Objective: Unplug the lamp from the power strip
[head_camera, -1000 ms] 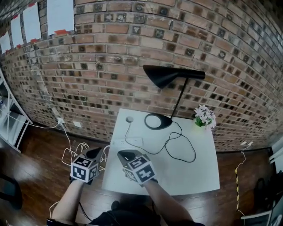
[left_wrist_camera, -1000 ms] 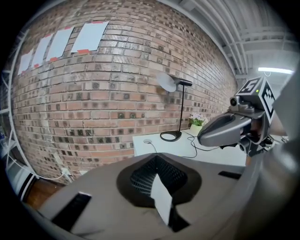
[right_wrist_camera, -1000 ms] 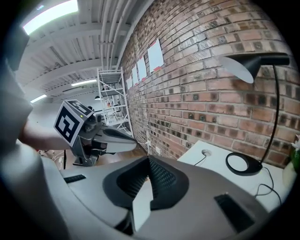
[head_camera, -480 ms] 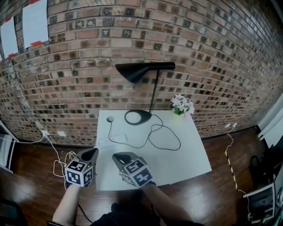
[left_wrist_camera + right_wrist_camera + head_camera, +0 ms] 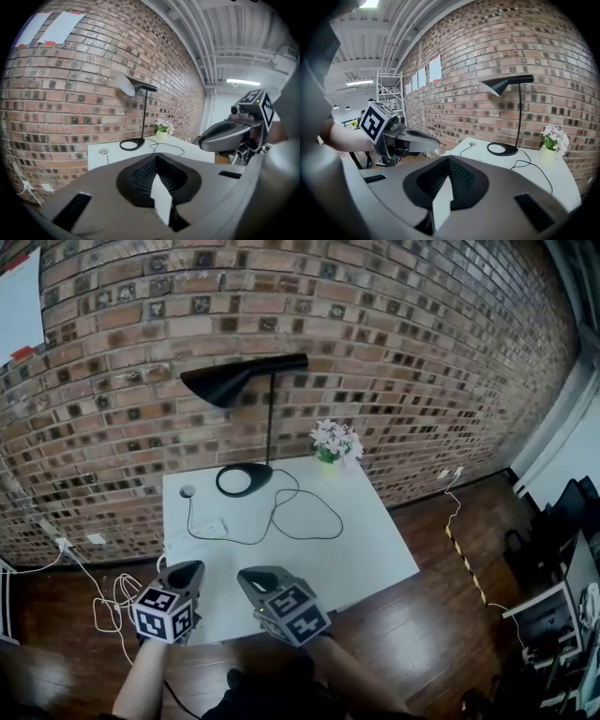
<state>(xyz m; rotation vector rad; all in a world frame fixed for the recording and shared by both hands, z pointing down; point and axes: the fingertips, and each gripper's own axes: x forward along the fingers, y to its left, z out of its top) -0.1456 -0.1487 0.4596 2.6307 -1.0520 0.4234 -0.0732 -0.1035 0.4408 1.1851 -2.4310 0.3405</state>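
Observation:
A black lamp [image 5: 246,381] stands on its round base [image 5: 243,480] at the back of the white table [image 5: 366,559]. Its black cord [image 5: 305,517] loops over the tabletop to a white power strip [image 5: 211,529] near the left edge; the plug is too small to make out. Both grippers hover side by side in front of the table's near left corner, well short of the strip. My left gripper [image 5: 185,570] [image 5: 156,157] is shut and holds nothing. My right gripper [image 5: 251,577] [image 5: 449,159] is also shut and holds nothing.
A small vase of pale flowers [image 5: 335,441] sits at the table's back right. A round white disc [image 5: 187,491] with its own wire lies left of the lamp base. White cables [image 5: 108,601] lie on the wooden floor at the left. The brick wall [image 5: 375,334] runs behind.
The head view has swung to the right, so table and lamp sit further left and lower. Both grippers have shifted together, from over the table's near left edge to just in front of it.

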